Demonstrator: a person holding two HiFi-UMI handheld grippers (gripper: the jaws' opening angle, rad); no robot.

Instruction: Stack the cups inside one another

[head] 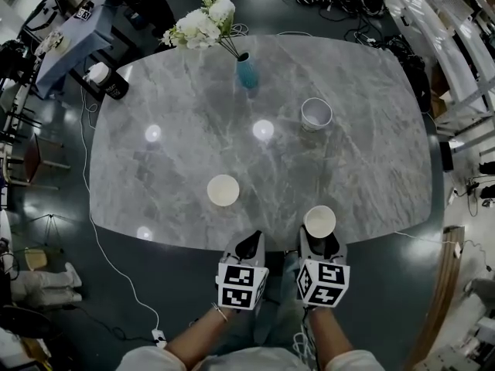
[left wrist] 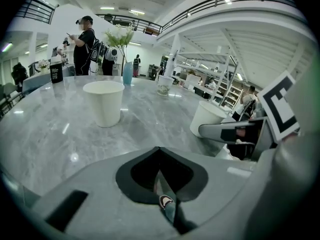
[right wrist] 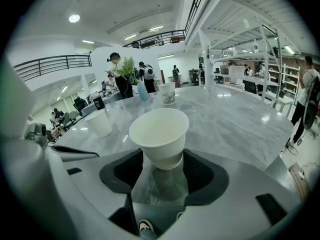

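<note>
A grey marbled bench (head: 155, 168) fills most of the frame in a big open hall. Left of centre stands a plain white paper cup (head: 223, 190), upright with its mouth up. Below it, the left tongs (head: 249, 245) are pinched together on nothing. At the lower right, by the bench's edge, a second white cup (head: 319, 221) stands upright between the wide-spread right tongs (head: 321, 238), unsqueezed. A patterned cup (head: 315, 114) stands upper right, well apart.

3 cups (head: 223, 190) on marble table (head: 155, 176)
</note>
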